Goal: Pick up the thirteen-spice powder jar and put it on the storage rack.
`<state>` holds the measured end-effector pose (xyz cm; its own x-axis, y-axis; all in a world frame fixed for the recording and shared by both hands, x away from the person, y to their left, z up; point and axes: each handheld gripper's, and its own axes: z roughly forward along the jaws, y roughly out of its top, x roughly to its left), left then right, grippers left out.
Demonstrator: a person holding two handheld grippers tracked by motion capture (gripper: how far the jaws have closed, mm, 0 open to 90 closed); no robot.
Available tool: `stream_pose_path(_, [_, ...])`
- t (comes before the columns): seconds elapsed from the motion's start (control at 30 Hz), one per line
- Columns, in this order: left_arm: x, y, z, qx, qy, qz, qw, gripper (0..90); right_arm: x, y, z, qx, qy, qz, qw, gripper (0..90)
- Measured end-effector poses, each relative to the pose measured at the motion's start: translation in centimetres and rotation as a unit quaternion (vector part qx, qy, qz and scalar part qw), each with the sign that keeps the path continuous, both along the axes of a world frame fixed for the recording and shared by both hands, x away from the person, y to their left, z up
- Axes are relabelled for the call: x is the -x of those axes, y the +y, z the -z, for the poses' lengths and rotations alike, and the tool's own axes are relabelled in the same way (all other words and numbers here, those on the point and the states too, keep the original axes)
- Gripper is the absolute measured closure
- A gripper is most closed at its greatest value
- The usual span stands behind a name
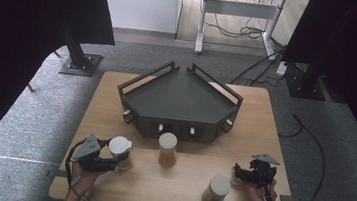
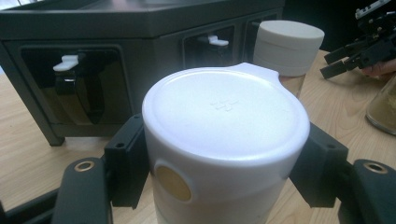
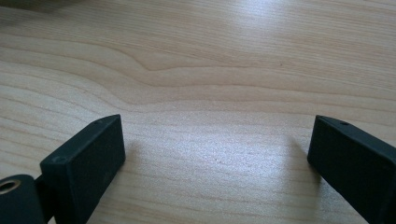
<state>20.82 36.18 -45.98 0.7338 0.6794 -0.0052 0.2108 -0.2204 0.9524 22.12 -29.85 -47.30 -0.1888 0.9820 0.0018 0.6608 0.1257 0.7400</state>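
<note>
The white-lidded jar is sitting squarely between the left gripper's black jaws right now, one pad pressing in on each side of it just under the lid, so that gripper is clamping the jar, and in the high view you can see it standing upright on the table with its long axis pointing straight up. So the key thing for whatever comes next: the jar isn't lying off to any side of those tongs, it's already dead centre in them, and the left hand is obviously the nearer one by a mile. Looking outward from the left gripper, the dark corner shelf unit is standing just ahead of it, its front face with the little white clips looming right behind the jar, and a second jar with amber stuff inside is sitting ahead and off toward the other hand. The right gripper is hanging out well apart, jaws spread wide with only bare wood between them, gripping nothing. A third jar is standing just beside it, on the inner side and nearer the person. My guess is the lift goes straight up and forward onto the shelf, keeping the jar vertical.
</note>
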Motion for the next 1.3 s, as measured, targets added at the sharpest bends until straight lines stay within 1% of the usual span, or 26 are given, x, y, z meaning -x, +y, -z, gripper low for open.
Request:
stream_pose_path(0.13, [0.1,-0.3,-0.3,-0.004,0.001,-0.006,1.0,30.9,0.0,0.0,0.0,0.0,0.0,-0.001,1.0,3.4])
stream_pose_path(0.43, [0.2,-0.6,-1.3,0.0,-0.004,-0.02,0.9998,30.9,0.0,0.0,0.0,0.0,0.0,-0.001,1.0,3.4])
stream_pose_path(0.7, [-0.1,-0.9,-2.7,0.005,-0.011,-0.024,0.9996,31.0,0.0,0.0,0.0,0.0,0.0,-0.001,1.0,3.5])
stream_pose_path(0.87, [-0.2,-1.2,-3.5,0.0,-0.024,-0.031,0.9992,31.0,0.0,0.0,0.0,0.0,0.0,-0.001,1.0,3.4])
stream_pose_path(1.17, [-0.7,-1.4,-4.7,0.007,-0.031,-0.03,0.999,31.0,0.0,0.0,0.0,0.0,0.0,-0.001,1.0,3.5])
stream_pose_path(1.3, [-1.1,-1.5,-5.3,0.017,-0.032,-0.03,0.9989,31.0,0.0,0.0,0.0,0.0,0.0,-0.001,1.0,3.5])
